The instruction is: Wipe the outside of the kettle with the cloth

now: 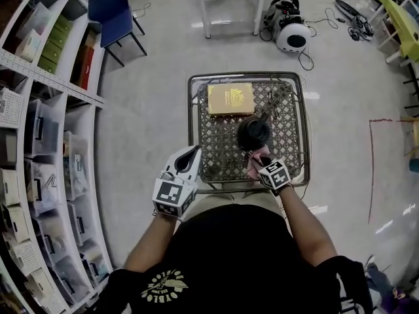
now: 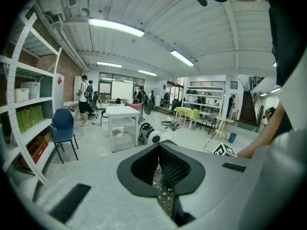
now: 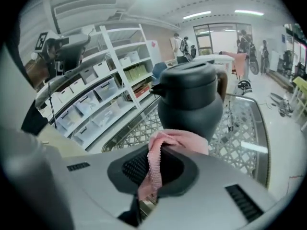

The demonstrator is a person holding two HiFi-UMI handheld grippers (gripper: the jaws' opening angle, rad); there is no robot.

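**A:** The right gripper (image 1: 264,163) was clamped on the bunched pink terry cloth (image 3: 163,150), and a fold of it hung down between the jaws.

**B:** Where was the rounded black kettle with the side handle (image 3: 192,97)?

**A:** It stood upright near the middle of the woven metal lattice surface (image 1: 216,150). The cloth sat low against the kettle's near side. Whether it was actually pressing on the wall, I couldn't tell.

**B:** So which step was this?

**A:** I'd say the wiping itself, working on the lower body. Next, the cloth would have to be kept flat on the curve and carried round towards the spout and handle.

**B:** What about the left gripper (image 1: 191,152)?

**A:** It was off to the kettle's left, over the near edge of the surface. Its jaws were drawn together with nothing between them. Nothing steadied the kettle, so a hard push could have slid or tipped it.

**B:** Was anything in the way?

**A:** A flat golden-yellow box (image 1: 230,99) lay just beyond the kettle, to its left. Some dark, thin clutter (image 1: 280,102) sat beyond it on the right, too small to name. Both crowded the far side. The white shelving with storage bins (image 1: 39,149) stood well to the kettle's left.
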